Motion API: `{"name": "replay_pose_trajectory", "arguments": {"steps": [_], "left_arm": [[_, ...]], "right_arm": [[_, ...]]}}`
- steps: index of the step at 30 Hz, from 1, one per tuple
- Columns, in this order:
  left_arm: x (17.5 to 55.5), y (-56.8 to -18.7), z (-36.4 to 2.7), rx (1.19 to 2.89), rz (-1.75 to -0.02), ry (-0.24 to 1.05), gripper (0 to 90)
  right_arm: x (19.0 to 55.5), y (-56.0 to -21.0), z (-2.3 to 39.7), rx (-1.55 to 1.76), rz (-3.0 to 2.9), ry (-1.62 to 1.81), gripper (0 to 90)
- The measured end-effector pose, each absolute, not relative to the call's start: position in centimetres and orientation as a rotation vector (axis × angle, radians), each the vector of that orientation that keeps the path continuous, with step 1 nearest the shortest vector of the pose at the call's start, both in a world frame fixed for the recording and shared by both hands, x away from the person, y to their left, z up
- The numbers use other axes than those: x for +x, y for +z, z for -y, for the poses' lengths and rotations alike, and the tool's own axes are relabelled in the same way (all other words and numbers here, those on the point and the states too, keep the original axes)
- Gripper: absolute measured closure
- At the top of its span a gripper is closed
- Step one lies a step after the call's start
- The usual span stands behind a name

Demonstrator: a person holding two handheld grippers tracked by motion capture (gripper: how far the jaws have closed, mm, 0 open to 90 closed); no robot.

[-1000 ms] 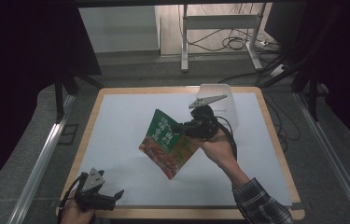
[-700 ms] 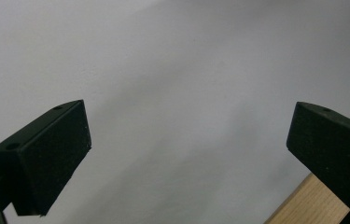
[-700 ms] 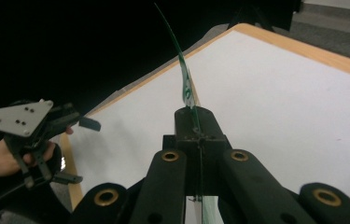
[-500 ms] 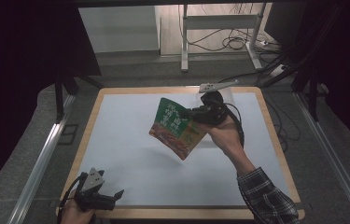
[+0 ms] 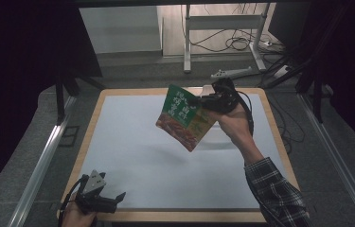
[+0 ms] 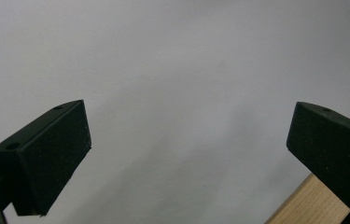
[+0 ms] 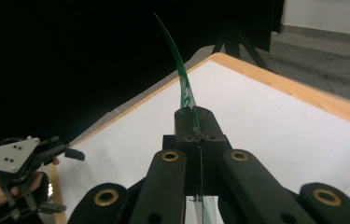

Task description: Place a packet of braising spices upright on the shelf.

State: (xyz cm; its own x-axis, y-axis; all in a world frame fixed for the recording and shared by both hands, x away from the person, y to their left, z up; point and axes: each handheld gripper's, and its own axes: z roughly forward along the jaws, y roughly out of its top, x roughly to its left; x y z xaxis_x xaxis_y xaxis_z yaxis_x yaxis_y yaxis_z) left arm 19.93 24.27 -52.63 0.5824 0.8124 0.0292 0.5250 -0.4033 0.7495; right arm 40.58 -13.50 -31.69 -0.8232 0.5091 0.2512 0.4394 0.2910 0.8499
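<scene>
Item: green pouch, pinched by its edge in the fully closed right gripper, hanging above the table far side. Left gripper lay wide open, empty, at the near edge. Handling advice: keep the pinch firm, since the pouch likely swings.

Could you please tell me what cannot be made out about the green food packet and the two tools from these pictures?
- Packet: its print is too small to read in the high view; the right gripper view shows it edge-on.
- Right tool: the grip point is hidden by the packet and hand in the high view.
- Left tool: its hand is cut off by the high view's bottom edge.
</scene>
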Motion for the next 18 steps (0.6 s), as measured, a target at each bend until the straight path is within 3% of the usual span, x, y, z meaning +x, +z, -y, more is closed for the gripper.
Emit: {"name": "replay_pose_trajectory", "arguments": {"steps": [18], "left_arm": [[19.9, -52.6, -24.2, 2.097, -1.061, 0.514, 0.0]], "right_arm": [[43.9, -28.9, 14.7, 0.945, -2.365, 1.567, 88.9]]}}
